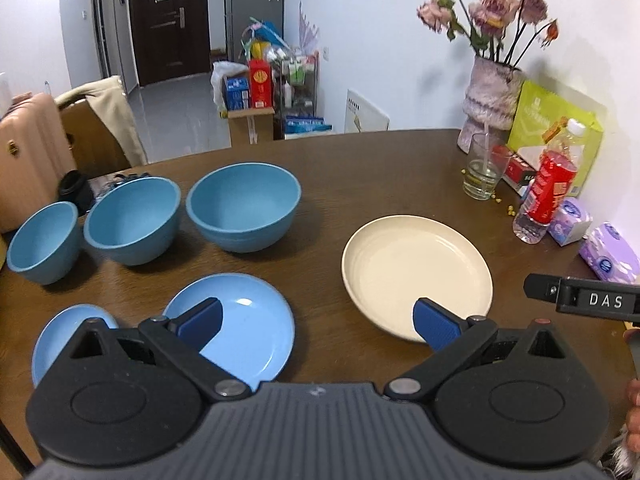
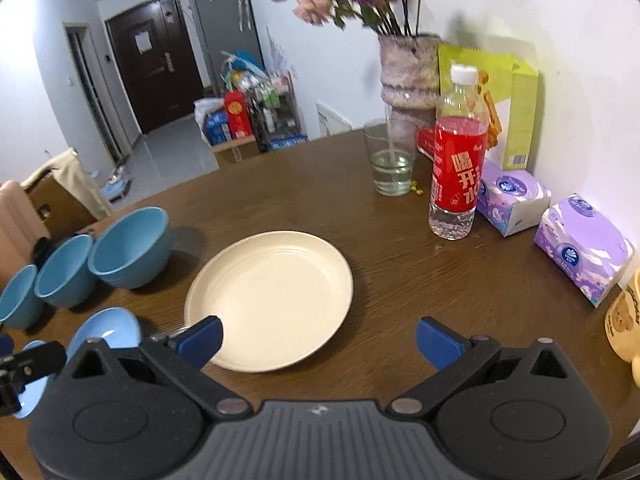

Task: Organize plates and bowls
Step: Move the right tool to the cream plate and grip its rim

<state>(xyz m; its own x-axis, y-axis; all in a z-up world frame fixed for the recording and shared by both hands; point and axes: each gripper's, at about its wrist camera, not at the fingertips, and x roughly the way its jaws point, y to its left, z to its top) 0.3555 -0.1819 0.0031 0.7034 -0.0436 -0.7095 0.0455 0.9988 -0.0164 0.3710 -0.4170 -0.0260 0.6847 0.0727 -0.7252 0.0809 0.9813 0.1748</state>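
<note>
Holding: nothing; my left claw (image 1: 318, 322) and right claw (image 2: 318, 340) gaped wide.
Cream plate (image 2: 269, 300): mid-table.
Blue bowls (image 1: 132, 220): rowed at left.
Blue plates (image 1: 248, 320): beneath my left claw.

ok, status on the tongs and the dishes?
Left tongs open, empty. Right tongs open, empty, over cream plate. Three blue bowls in a row, two blue plates unstacked. Nothing in the way.
</note>
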